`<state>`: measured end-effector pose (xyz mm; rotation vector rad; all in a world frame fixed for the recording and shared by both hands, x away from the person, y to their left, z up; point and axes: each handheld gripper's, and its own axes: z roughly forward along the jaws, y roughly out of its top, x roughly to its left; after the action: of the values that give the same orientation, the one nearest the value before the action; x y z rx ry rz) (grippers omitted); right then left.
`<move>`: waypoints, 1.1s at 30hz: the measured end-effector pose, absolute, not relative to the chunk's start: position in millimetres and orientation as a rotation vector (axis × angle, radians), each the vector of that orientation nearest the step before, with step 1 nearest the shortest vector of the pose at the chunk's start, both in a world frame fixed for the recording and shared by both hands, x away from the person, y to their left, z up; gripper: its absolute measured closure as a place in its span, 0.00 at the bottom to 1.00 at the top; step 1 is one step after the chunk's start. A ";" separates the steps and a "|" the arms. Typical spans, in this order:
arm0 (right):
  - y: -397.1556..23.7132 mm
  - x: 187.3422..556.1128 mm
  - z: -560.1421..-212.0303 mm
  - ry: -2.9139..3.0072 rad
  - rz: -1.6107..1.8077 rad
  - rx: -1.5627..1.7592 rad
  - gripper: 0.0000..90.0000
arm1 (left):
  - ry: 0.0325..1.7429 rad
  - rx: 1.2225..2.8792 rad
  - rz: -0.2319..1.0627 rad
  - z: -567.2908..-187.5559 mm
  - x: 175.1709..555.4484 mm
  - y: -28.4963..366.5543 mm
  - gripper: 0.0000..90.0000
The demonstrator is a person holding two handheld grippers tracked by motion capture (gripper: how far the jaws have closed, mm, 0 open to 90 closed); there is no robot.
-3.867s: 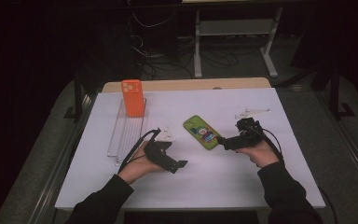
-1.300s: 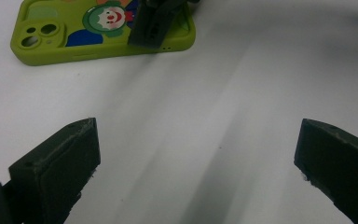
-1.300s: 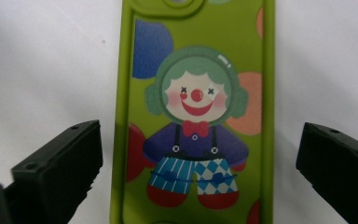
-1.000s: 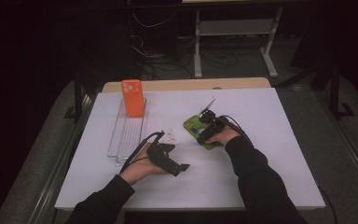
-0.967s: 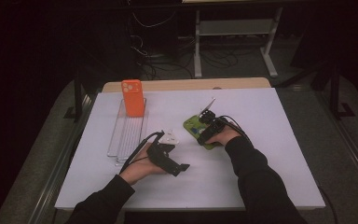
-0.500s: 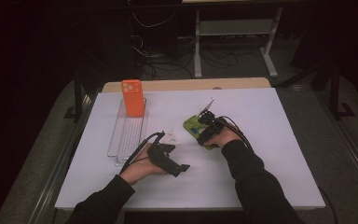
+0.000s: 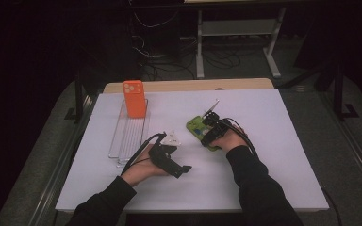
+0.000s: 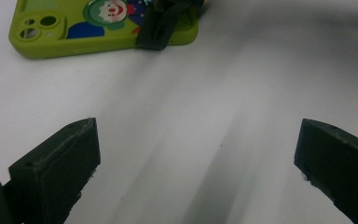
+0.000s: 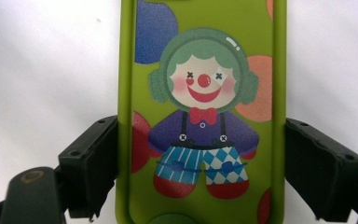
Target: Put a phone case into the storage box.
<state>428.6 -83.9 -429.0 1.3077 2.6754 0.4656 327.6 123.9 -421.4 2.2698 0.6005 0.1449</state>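
Both jaws of the right hand-held gripper (image 9: pixel 200 177) flank the green phone case (image 9: pixel 203 93).

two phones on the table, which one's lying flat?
The green clown-print phone, flat on the white table with the right gripper straddling its sides. The orange phone stands upright in the clear rack.
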 end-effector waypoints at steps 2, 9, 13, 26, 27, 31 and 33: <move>-89.5 426.6 -426.3 2.668 0.479 1.292 0.17 | 0.602 2.268 0.144 -421.6 327.6 123.7 0.00; -115.6 416.8 -409.7 2.667 0.575 1.262 0.17 | 0.562 2.310 0.149 -421.4 329.6 124.5 0.00; -134.5 401.5 -406.4 2.697 0.651 1.229 0.17 | 0.584 2.291 0.144 -422.1 328.9 122.2 0.00; -162.4 380.9 -391.5 2.792 0.709 0.971 0.17 | 0.510 2.305 0.136 -400.3 334.3 122.2 0.00; -163.2 380.3 -391.6 2.806 0.707 0.926 0.17 | 0.510 2.305 0.136 -400.3 334.3 122.2 0.00; -164.2 376.4 -389.7 2.845 0.741 0.805 0.17 | 0.449 2.303 0.147 -387.7 340.3 125.0 0.00; -163.3 374.1 -388.1 2.857 0.755 0.750 0.17 | 0.416 2.310 0.149 -383.9 343.5 124.5 0.00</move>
<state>374.1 -163.3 -388.1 0.7499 2.8572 0.7553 343.5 124.5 -383.9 2.3099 0.4164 0.1491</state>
